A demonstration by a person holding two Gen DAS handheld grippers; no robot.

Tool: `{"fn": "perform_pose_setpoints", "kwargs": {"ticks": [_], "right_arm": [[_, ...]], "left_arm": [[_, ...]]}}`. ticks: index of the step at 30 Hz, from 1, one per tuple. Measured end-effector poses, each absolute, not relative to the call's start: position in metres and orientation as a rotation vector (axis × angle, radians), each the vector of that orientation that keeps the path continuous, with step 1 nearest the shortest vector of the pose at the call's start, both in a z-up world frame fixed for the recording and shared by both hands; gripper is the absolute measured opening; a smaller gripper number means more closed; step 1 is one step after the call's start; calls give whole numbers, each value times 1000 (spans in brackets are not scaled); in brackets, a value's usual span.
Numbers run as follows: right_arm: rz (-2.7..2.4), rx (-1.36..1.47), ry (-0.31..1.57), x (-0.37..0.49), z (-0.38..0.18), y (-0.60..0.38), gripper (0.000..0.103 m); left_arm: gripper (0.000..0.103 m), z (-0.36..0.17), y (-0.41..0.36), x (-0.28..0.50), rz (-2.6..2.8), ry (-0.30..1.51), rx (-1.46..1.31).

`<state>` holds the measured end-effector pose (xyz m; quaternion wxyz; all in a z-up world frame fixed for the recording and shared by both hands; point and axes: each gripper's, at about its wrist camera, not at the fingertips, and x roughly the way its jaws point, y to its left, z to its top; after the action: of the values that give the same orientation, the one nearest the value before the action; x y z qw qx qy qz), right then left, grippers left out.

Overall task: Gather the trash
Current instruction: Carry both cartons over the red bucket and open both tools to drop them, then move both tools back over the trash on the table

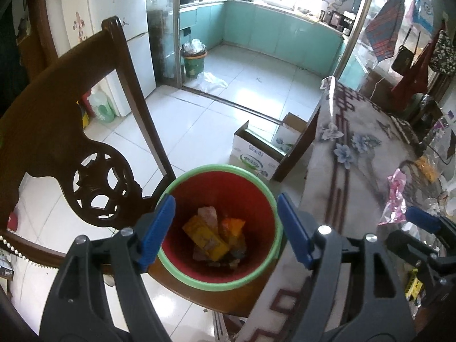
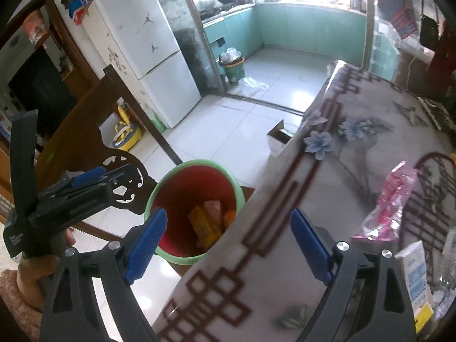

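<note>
A red bin with a green rim (image 1: 258, 181) stands on a wooden chair seat beside the table. Yellow, orange and pink wrappers (image 1: 209, 236) lie at its bottom. My left gripper (image 1: 225, 228) is open and empty right above the bin mouth. My right gripper (image 2: 228, 242) is open and empty over the table's edge, with the bin (image 2: 230, 176) just to its left. A pink plastic wrapper (image 2: 390, 202) lies on the table to the right; it also shows in the left wrist view (image 1: 396, 199). The right gripper shows at the right edge of the left wrist view (image 1: 421, 222).
A carved wooden chair back (image 1: 71, 131) rises left of the bin. The table carries a floral cloth (image 2: 342, 148), a wicker basket (image 2: 436, 176) and white packets (image 2: 416, 273). An open cardboard box (image 1: 256, 154) sits on the tiled floor. A second green bin (image 1: 193, 62) stands by the kitchen door.
</note>
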<state>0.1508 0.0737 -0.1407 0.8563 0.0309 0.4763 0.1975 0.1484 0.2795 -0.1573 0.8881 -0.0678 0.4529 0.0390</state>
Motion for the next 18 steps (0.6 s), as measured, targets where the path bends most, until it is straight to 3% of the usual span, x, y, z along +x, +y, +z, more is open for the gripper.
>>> {"fn": "perform_pose_setpoints", "kwargs": {"ticks": [18], "right_arm": [[359, 87, 965, 89, -130, 8, 88]], "left_arm": [[75, -138, 209, 100, 32, 907, -108]]}}
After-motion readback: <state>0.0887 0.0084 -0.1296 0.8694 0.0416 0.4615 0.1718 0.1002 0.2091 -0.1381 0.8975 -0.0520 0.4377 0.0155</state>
